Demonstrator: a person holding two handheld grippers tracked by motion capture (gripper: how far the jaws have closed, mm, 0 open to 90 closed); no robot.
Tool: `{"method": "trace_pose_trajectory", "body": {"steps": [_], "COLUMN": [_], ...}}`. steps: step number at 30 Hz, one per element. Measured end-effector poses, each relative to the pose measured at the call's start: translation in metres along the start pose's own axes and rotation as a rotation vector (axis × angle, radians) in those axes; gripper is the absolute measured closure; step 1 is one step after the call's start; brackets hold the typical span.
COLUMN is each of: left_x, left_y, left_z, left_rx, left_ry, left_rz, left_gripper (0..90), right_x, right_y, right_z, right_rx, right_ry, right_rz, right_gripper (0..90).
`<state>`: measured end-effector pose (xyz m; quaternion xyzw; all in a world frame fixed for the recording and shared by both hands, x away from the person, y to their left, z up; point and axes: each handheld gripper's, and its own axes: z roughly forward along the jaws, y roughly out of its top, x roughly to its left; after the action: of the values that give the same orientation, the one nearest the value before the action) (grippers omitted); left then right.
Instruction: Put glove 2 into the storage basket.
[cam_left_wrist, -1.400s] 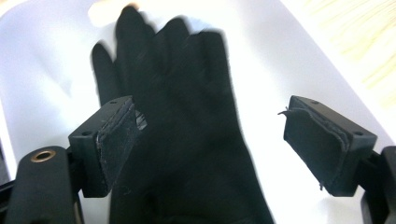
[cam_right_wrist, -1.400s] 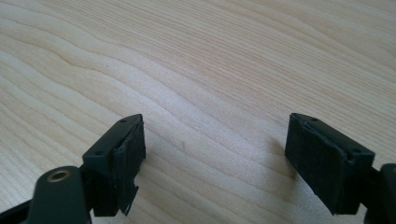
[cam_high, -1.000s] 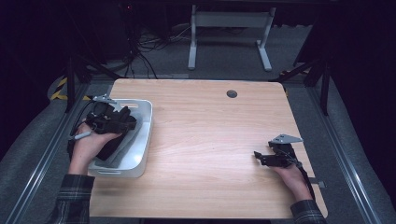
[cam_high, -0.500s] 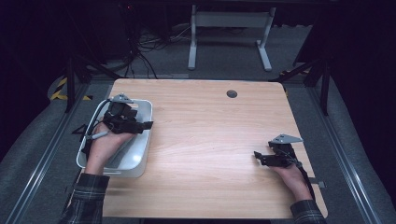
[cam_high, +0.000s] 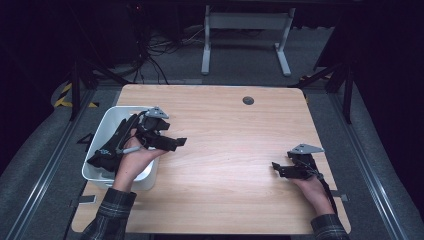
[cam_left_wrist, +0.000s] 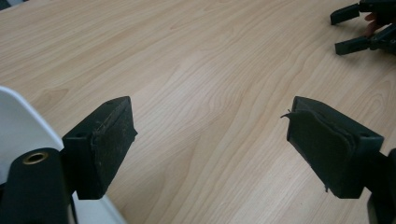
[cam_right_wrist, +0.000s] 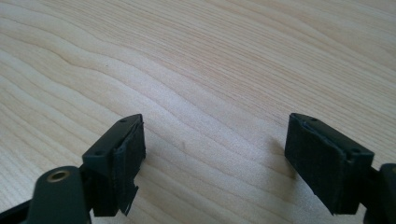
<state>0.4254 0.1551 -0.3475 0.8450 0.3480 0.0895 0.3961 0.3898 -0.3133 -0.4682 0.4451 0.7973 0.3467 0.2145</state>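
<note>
On the table's (cam_high: 225, 165) near right edge the right gripper (cam_high: 278, 169) rests, jaws wide, holding nothing. Farther left, the left gripper (cam_high: 177, 143) reaches past the tub's (cam_high: 111, 119) right rim, jaws wide and empty; dark gloves (cam_high: 111, 147) drape over the tub.

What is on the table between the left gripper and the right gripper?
Nothing: in the high view, only bare wood of the table lies between the left gripper and the right gripper. The white bin sits behind the left gripper, outside that stretch.

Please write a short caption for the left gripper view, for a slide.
Open left gripper above the bare wooden table, white bin at left, right gripper far off.
</note>
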Motion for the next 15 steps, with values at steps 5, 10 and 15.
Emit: {"method": "trace_pose_trajectory", "body": {"steps": [5,10,15], "left_x": [-0.012,-0.025,-0.038], "left_y": [0.0,-0.003,-0.006], "left_z": [0.014,0.027,0.042], "left_rx": [-0.001,-0.016,-0.011], "left_ry": [-0.012,-0.02,-0.025], "left_rz": [0.016,0.025,0.039], "left_gripper": [15.6,15.6,15.7], "right_x": [0.0,0.0,0.0], "right_y": [0.0,0.0,0.0], "right_z": [0.0,0.0,0.0], "right_rx": [-0.001,-0.001,-0.001], "right_ry": [0.0,0.0,0.0], "right_rz": [0.001,0.001,0.0], "right_gripper": [21.0,21.0,21.0]}}
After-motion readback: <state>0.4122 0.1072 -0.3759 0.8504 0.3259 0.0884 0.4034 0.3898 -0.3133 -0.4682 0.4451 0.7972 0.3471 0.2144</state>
